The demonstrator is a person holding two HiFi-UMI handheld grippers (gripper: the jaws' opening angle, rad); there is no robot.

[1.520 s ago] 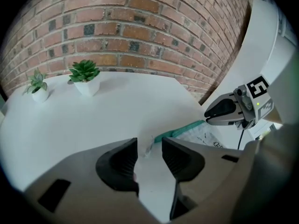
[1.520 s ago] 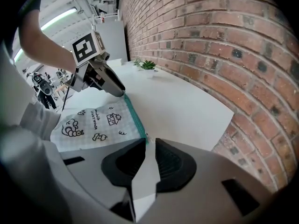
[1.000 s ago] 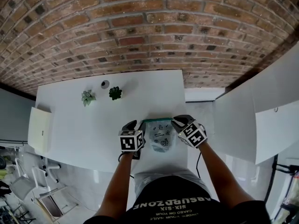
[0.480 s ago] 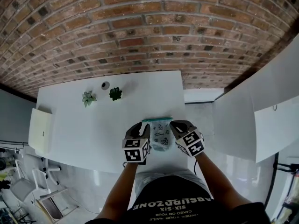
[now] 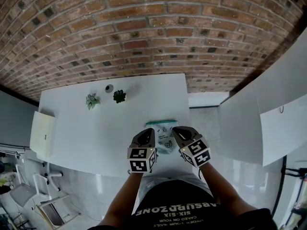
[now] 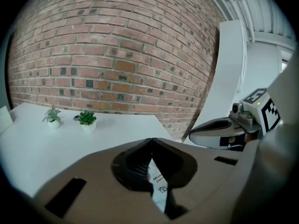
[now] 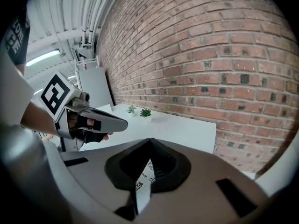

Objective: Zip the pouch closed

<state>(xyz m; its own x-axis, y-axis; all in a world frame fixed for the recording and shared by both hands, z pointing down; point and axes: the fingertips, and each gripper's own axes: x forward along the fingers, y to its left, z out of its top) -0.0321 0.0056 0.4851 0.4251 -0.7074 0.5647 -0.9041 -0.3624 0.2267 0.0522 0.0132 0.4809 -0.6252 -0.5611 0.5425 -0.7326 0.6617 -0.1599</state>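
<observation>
At the near edge of the white table [image 5: 86, 143], the pouch [image 5: 164, 137] sits between the two grippers. Whether it rests on the surface or hangs just clear cannot be told.

Left gripper [image 5: 147, 133]: its jaws have just been closing and now stand together, pinching the pouch's left side; printed film shows in the slot behind the tips.
Right gripper [image 5: 178, 130]: jaws together on the pouch's right side, with film showing in the same way.

Key relation: the teal zip strip [image 5: 160, 123] runs left to right along the pouch's far edge, just beyond both pairs of tips. Both holds sit on the side edges, nearer the person than the zip. In my judgement the coming move means one gripper letting go and reaching farther to the strip while the other holds. The slider cannot be made out, so the nearer hand cannot be named.

Writing: the pouch carries small black drawings and lettering, too small to read. The person's dark shirt [image 5: 175, 210] shows white print, upside down, apparently "ABSURDZONE" over "SIX-SIX"; the lower lines are illegible. Each gripper's cube bears black-and-white square markers.
</observation>
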